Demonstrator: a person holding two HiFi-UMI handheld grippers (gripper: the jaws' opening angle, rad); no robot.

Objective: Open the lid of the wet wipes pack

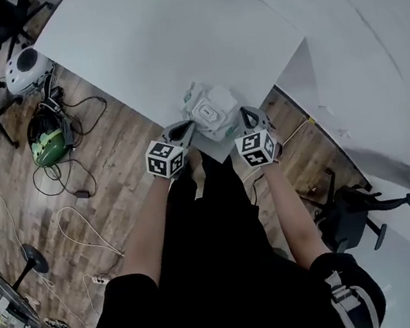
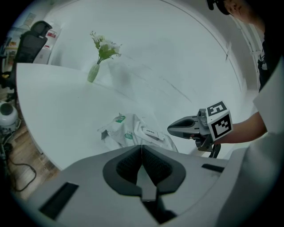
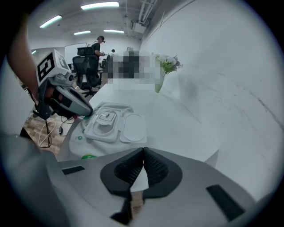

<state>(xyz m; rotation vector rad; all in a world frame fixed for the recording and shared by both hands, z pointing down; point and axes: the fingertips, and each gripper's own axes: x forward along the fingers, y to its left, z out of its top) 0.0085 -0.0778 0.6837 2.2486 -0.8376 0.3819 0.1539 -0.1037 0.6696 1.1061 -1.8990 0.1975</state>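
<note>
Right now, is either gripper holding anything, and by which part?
Nothing is held: the left gripper and the right gripper are both shut and empty, flanking the wet wipes pack.

White wet wipes pack (image 1: 212, 112), green markings, flat at table (image 1: 152, 43) corner, lid (image 3: 133, 127) flipped fully open

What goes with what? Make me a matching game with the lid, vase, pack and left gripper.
Things:
1. lid
2. vase
3. pack
4. left gripper

Places or states:
A. at the near corner of the table
B. shut, holding nothing
C. flipped open
D. far along the table, holding flowers

Pairs: 1-C, 2-D, 3-A, 4-B
</note>
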